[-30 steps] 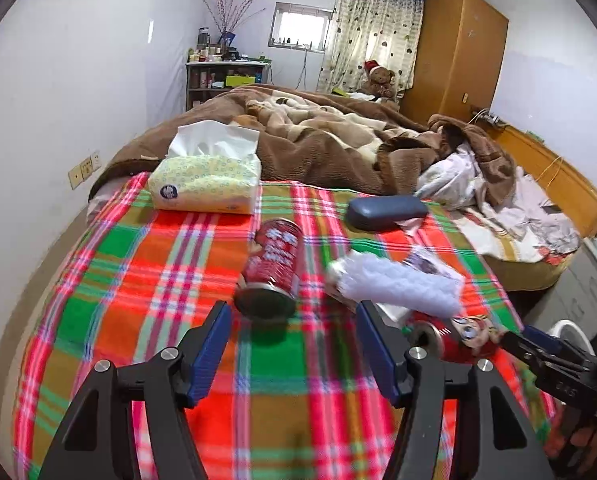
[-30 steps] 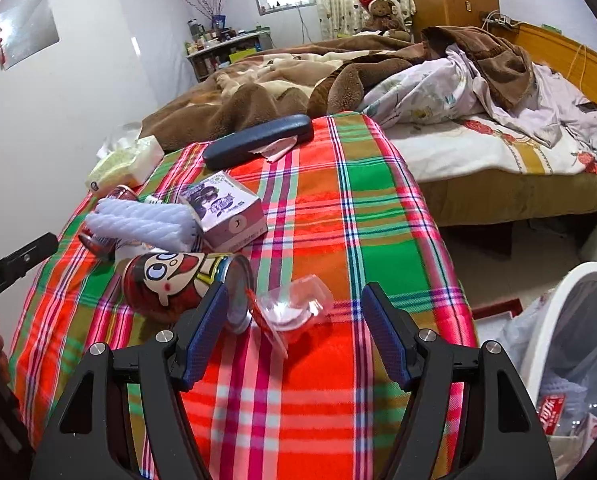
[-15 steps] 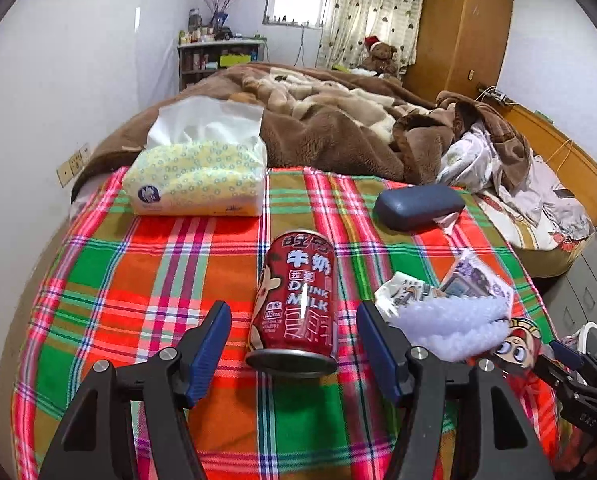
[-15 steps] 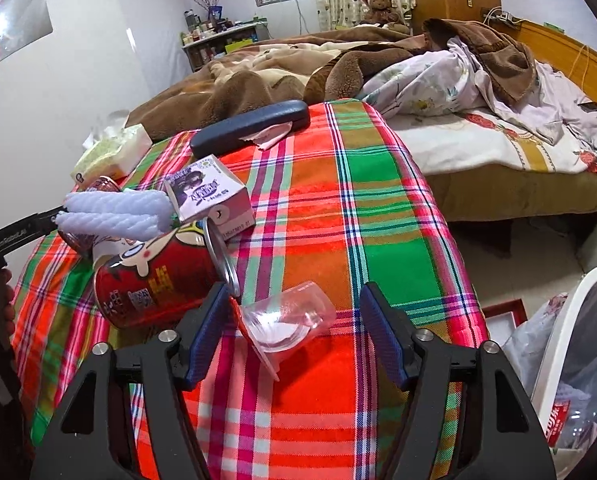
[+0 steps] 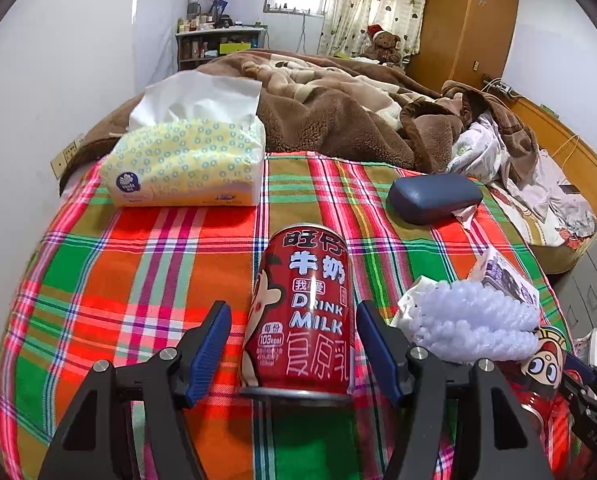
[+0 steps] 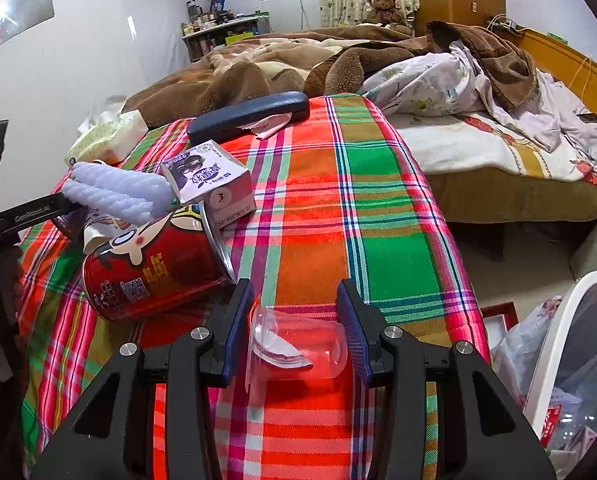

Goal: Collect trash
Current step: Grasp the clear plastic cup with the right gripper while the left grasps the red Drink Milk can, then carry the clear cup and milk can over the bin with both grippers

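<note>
Right tool [image 6: 296, 322] closing on clear crushed plastic cup [image 6: 298, 346], pads not clearly pressing. Left tool [image 5: 292, 344] released, straddling red milk can [image 5: 300, 312] lying axis-forward.

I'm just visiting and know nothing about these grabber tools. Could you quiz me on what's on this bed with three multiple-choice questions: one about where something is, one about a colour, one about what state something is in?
1. Where does the dark blue case lie?
A. On the plaid blanket, near the brown blanket
B. Inside the white bin
C. On top of the tissue pack

2. What colour is the milk can between the left gripper's fingers?
A. Green
B. Red
C. Silver all over

3. How does the clear plastic cup at the right gripper sit?
A. Upright and full
B. Stacked on a can
C. On its side between the fingers

Answers: 1 A, the case rests on the plaid by the brown blanket's edge. 2 B, its body is red with white lettering. 3 C, the cup lies tipped over between the right gripper's blue pads, whose jaws have just been closing around it.
</note>
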Demonstrator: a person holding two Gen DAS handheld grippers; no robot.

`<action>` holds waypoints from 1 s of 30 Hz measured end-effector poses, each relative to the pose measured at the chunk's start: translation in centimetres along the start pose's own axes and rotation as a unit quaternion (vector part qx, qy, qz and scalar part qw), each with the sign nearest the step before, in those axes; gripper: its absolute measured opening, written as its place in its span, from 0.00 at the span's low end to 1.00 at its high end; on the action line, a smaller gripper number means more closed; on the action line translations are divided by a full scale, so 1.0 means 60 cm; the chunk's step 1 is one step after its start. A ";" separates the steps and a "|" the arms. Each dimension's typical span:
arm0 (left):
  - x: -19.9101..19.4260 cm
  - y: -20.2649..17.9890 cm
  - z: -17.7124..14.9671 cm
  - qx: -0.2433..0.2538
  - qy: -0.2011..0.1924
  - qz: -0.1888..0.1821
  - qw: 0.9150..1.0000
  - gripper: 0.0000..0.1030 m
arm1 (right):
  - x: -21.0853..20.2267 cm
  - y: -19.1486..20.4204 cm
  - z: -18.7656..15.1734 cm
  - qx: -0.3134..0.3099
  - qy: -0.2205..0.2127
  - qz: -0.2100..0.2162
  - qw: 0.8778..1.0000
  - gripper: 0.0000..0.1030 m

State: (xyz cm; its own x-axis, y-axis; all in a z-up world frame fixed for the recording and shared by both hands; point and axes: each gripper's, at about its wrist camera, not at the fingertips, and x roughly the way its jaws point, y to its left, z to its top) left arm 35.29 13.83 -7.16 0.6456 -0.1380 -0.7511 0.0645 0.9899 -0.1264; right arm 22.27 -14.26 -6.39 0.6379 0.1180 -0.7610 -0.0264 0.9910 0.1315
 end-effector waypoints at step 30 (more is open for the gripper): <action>-0.119 -0.042 -0.059 0.004 -0.022 -0.014 1.000 0.52 | -0.064 -0.013 -0.017 0.019 -0.039 0.021 0.999 0.42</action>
State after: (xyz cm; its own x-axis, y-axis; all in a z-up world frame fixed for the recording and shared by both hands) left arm 27.80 12.22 -3.77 0.6761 -0.1643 -0.7183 0.0885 0.9859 -0.1422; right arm 19.06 -15.41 -4.20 0.6949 0.1525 -0.7027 -0.0256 0.9819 0.1878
